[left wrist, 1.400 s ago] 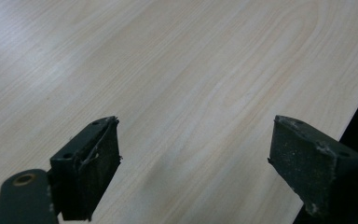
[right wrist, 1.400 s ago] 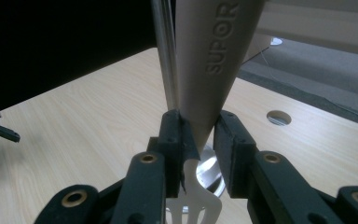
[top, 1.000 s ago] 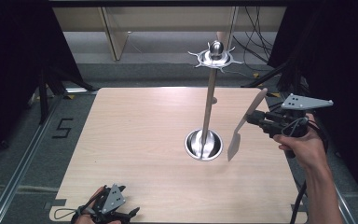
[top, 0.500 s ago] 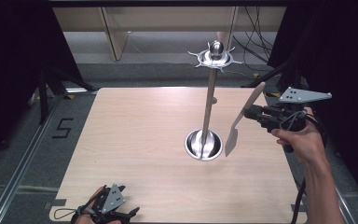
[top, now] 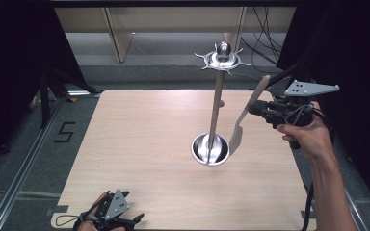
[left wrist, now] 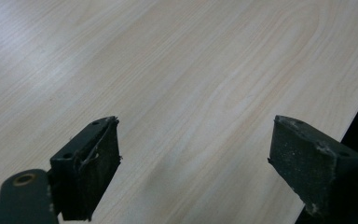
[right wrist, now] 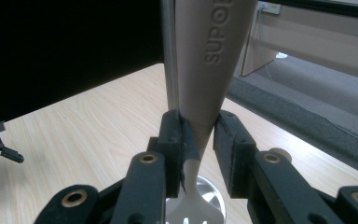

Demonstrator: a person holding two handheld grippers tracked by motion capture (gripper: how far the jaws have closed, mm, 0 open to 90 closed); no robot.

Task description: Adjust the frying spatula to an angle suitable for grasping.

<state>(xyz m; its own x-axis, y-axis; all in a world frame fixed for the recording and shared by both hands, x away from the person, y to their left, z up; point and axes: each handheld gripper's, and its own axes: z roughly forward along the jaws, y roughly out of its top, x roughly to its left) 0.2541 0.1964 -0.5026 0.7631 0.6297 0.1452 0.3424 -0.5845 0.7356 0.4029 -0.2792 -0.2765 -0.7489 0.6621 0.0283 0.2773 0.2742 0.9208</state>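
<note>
A beige slotted spatula (top: 244,118) hangs blade-down in the air, just right of a metal stand. My right gripper (top: 254,108) is shut on its handle, seen close up in the right gripper view, where the gripper (right wrist: 199,140) pinches the narrow neck of the spatula (right wrist: 212,56). The stand has a round steel base (top: 210,149), a thin pole (top: 216,103) and a ring of hooks (top: 223,58) on top. My left gripper (top: 135,222) rests at the table's near left edge, and in its own view the gripper (left wrist: 196,163) is open over bare wood.
The wooden table (top: 139,139) has dark floor on both sides and a rail at the left. A floor mark "5" (top: 63,132) lies left of it. Cables (top: 265,38) and a light shelf (top: 125,33) sit behind the far edge.
My right hand has lifted the spatula and carried it a little left, closer to the stand's pole. The left gripper has stayed in place.
</note>
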